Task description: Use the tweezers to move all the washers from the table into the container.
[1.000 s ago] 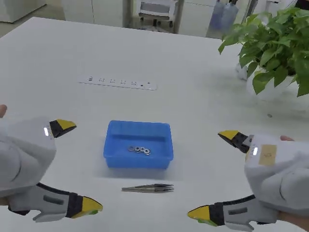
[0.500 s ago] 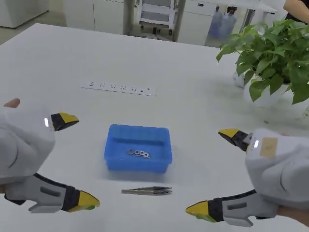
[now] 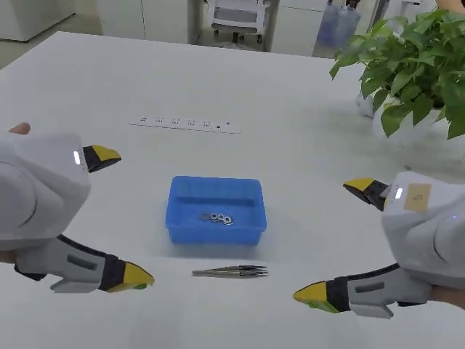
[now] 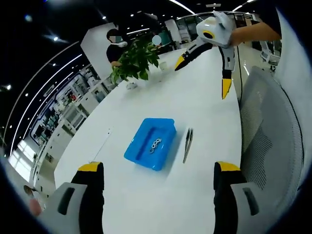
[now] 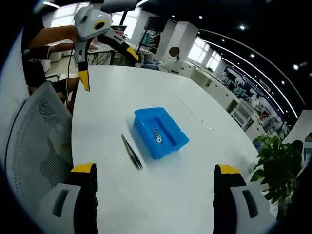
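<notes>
Head view: the left claw [image 3: 120,216] and the right claw [image 3: 332,241], both white with yellow-tipped jaws, are hovering above a white table [image 3: 305,138]. Each is spreading its jaws wide and gripping nothing. Midway between the claws, a shallow blue plastic container [image 3: 214,234] is sitting with a short row of small silver metal washers [image 3: 216,217] lying inside. Thin silver metal tweezers [image 3: 230,271] are lying flat just before the container, apart from both claws. A flat white power strip [image 3: 185,123] is lying beyond the container, and a leafy green potted plant [image 3: 414,58] is standing far beyond the right claw.

Left gripper view: the container is lying ahead between the jaws, with the tweezers beside it toward the right jaw.

Right gripper view: the container is lying ahead, with the tweezers beside it toward the left jaw.
</notes>
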`<move>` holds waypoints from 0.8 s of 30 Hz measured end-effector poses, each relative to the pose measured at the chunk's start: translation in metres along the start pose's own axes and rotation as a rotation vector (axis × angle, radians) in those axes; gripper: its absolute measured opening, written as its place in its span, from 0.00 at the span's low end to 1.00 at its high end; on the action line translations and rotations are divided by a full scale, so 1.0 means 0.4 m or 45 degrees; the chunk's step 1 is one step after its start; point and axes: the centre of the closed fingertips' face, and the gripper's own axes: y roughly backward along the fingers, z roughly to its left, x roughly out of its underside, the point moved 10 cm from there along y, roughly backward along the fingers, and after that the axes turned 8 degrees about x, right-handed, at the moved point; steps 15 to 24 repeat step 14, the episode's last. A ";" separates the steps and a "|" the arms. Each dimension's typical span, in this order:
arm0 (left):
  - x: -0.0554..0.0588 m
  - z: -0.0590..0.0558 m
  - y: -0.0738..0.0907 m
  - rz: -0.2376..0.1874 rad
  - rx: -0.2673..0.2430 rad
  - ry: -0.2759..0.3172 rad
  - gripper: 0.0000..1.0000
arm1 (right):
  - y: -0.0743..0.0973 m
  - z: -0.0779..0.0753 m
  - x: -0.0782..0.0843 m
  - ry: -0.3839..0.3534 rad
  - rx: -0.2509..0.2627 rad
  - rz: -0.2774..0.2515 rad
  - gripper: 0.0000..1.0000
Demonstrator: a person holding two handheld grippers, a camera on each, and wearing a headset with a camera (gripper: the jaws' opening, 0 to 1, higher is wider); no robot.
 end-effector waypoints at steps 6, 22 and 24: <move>0.012 -0.021 -0.015 0.097 0.006 -0.101 0.96 | -0.001 0.002 0.006 -0.056 0.009 -0.004 1.00; 0.019 -0.020 -0.020 0.065 0.026 -0.015 0.97 | -0.010 0.000 -0.001 -0.154 0.016 -0.048 0.98; 0.019 -0.020 -0.020 0.065 0.026 -0.015 0.97 | -0.010 0.000 -0.001 -0.154 0.016 -0.048 0.98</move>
